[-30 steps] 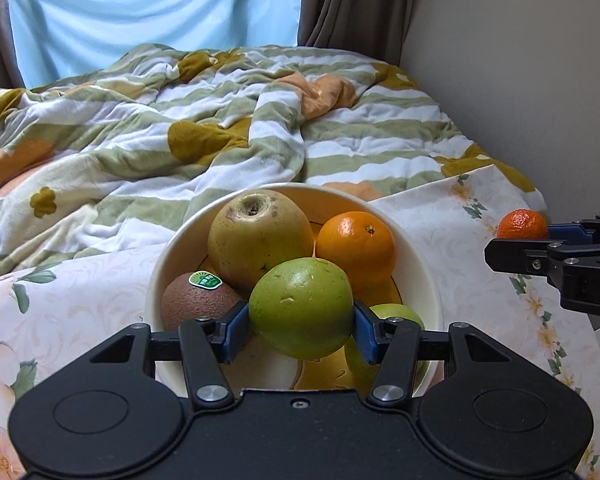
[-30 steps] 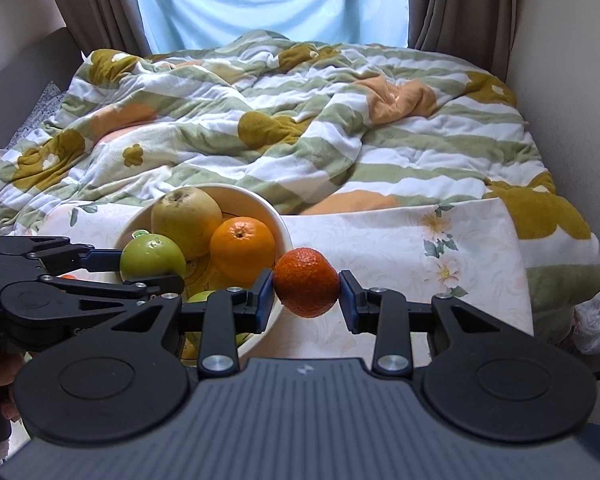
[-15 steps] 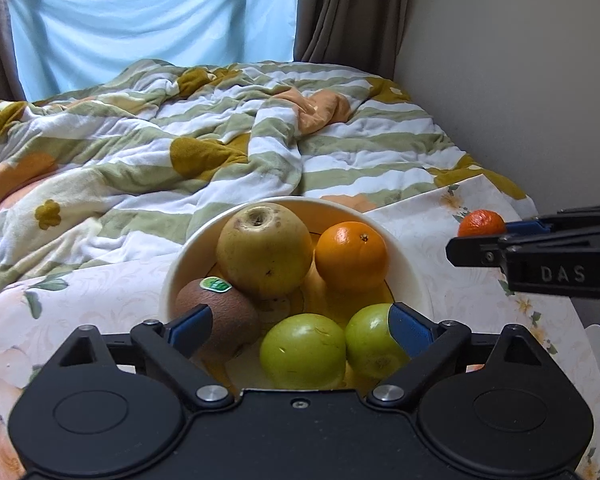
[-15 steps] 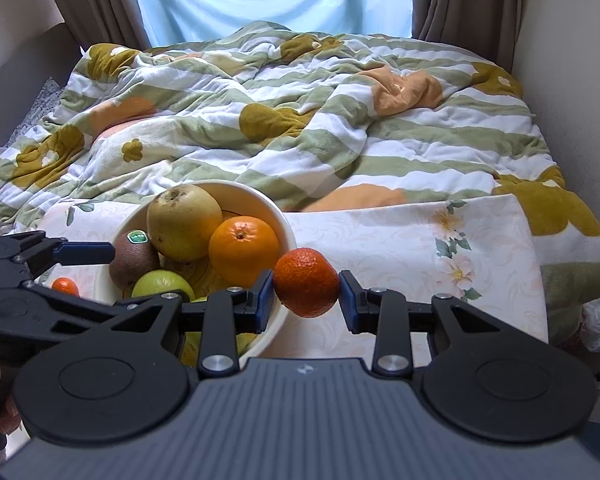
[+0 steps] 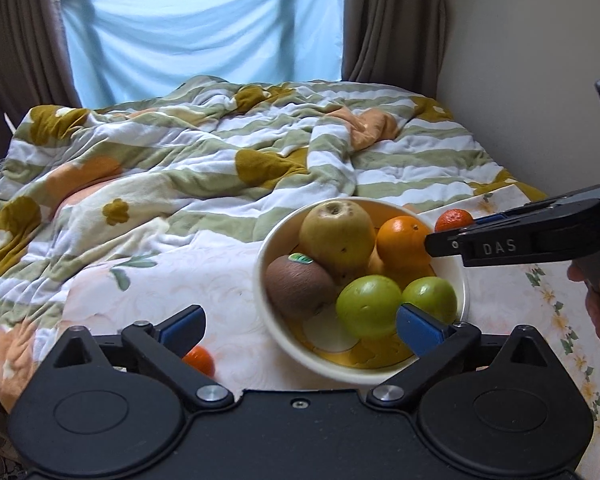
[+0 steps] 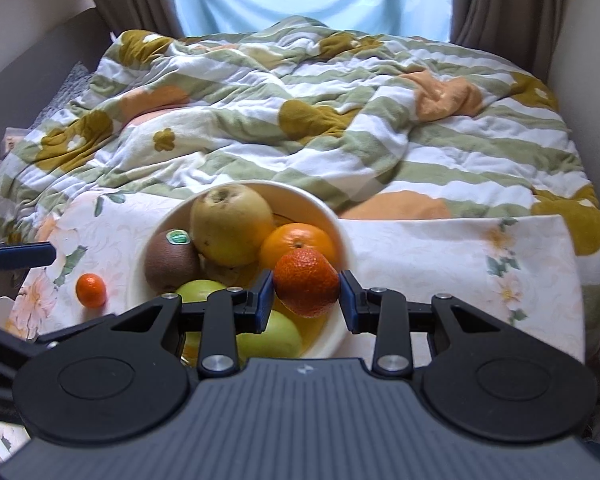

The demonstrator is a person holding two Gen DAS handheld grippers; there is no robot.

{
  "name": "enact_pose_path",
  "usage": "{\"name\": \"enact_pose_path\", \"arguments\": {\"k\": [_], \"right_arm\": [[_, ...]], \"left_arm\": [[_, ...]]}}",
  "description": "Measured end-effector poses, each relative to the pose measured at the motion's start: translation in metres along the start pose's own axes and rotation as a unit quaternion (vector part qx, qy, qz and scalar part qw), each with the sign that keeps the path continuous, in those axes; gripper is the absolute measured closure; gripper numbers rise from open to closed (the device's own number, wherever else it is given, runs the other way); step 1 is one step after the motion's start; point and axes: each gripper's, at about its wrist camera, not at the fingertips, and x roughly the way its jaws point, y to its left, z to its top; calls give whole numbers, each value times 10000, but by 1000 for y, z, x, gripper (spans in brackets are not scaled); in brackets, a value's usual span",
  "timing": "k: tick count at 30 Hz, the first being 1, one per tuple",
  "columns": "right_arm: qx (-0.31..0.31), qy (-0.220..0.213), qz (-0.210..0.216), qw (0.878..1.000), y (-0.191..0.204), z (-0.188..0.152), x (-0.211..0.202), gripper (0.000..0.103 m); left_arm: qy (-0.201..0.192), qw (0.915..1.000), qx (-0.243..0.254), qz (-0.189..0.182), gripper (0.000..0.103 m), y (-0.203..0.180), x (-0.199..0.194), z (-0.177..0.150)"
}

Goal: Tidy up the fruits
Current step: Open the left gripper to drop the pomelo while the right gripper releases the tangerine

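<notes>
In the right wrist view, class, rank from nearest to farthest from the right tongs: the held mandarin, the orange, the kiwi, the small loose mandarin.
1. Held mandarin, clamped in the right tongs.
2. Orange, in the bowl just behind.
3. Kiwi, bowl's left side.
4. Small loose mandarin, on the cloth left of the bowl.

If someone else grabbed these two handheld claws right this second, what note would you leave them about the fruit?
Left gripper: open, nothing between its pads; its jaws have just been opening, and the green apple it held now lies in the bowl.
Right gripper: shut on a dark orange mandarin, held over the bowl's near side.
In the bowl: yellow pear, orange, kiwi, two green apples.
Left to do: drop the held mandarin in, then fetch the small mandarin lying on the floral cloth left of the bowl.
</notes>
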Motion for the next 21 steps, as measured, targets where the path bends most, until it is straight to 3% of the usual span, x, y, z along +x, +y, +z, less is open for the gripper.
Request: {"name": "enact_pose_path", "arguments": {"k": [17, 19, 21], "right_arm": [[-332, 182, 146, 9992, 28, 0, 29, 52], [-354, 113, 192, 9991, 29, 0, 26, 42], [-316, 37, 219, 9993, 29, 0, 21, 20]], "left_arm": [[17, 9986, -525, 113, 0, 21, -18, -26], [14, 9985, -534, 114, 0, 20, -20, -27], [-5, 9985, -540, 112, 0, 20, -22, -28]]}}
